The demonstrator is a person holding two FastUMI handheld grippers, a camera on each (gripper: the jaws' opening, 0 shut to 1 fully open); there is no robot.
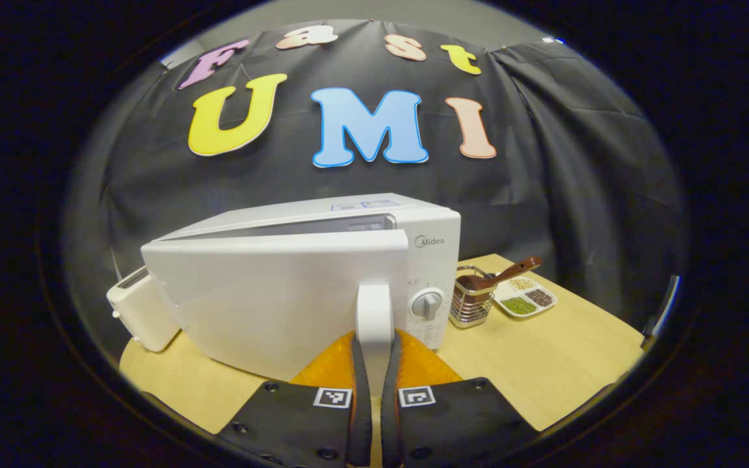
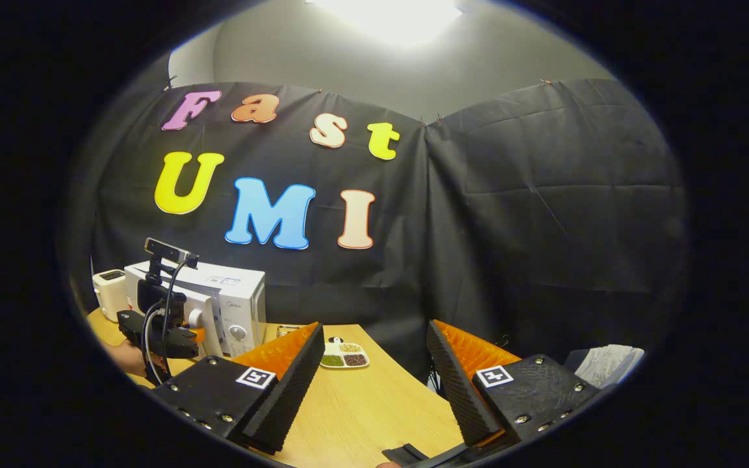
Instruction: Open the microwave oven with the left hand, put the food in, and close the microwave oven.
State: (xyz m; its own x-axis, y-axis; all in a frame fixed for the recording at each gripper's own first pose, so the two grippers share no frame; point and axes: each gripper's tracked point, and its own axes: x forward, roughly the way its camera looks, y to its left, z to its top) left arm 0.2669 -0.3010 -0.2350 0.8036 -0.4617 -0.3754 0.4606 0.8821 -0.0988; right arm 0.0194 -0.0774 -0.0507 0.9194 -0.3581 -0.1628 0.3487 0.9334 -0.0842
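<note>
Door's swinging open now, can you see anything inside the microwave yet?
No. The left gripper clamps the door handle; the microwave door is ajar, showing a dark gap on top. The door covers the cavity.

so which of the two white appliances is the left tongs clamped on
The microwave, by its door handle. The left tongs grip that handle with the door ajar; the small white toaster sits untouched beside the microwave.

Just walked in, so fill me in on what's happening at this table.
A person is working with a handheld gripper in each hand. The left gripper is shut on the handle of the white microwave, and its door is swung partly open. The right gripper hangs open above the wooden table, holding nothing. A divided dish of grains and a wire basket sit to the right of the microwave, a toaster to its left.
</note>
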